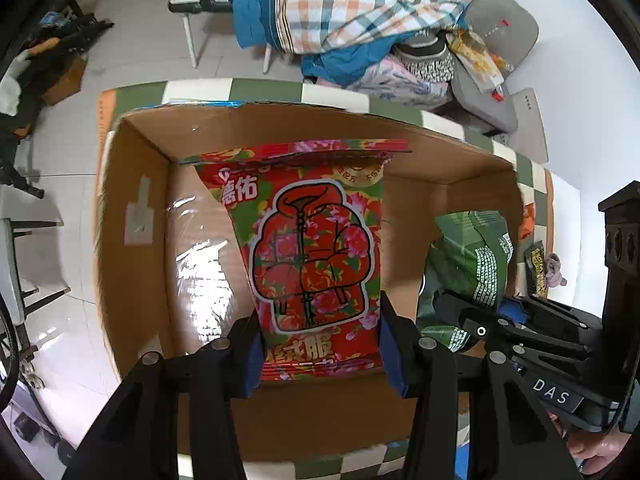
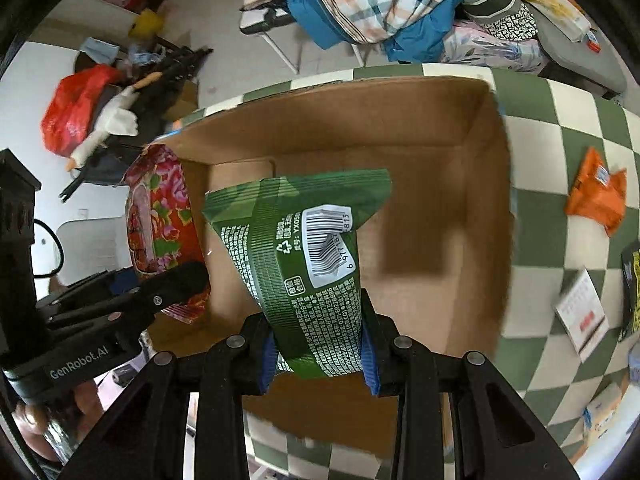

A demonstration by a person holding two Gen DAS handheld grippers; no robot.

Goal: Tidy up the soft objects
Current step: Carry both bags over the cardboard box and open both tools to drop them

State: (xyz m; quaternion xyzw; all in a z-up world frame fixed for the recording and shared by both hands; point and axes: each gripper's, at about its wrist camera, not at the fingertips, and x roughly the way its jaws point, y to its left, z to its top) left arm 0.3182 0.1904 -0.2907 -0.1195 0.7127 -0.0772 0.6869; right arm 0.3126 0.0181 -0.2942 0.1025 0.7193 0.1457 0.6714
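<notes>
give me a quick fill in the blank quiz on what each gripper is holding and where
1. The left gripper is shut on the red floral ____.
2. The right gripper grips the green packet whose white label shows a ____.
3. Both packets hang over the open brown cardboard ____.
4. The orange packet lies on the green-and-white ____ tablecloth.

Missing words: packet; barcode; box; checkered

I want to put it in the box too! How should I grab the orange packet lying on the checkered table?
The orange packet lies flat on the checkered table, right of the cardboard box. Come straight down from above and pinch across its narrower width near one crimped end; the flat, crinkly edge probably gives the fingers something to catch.
</notes>
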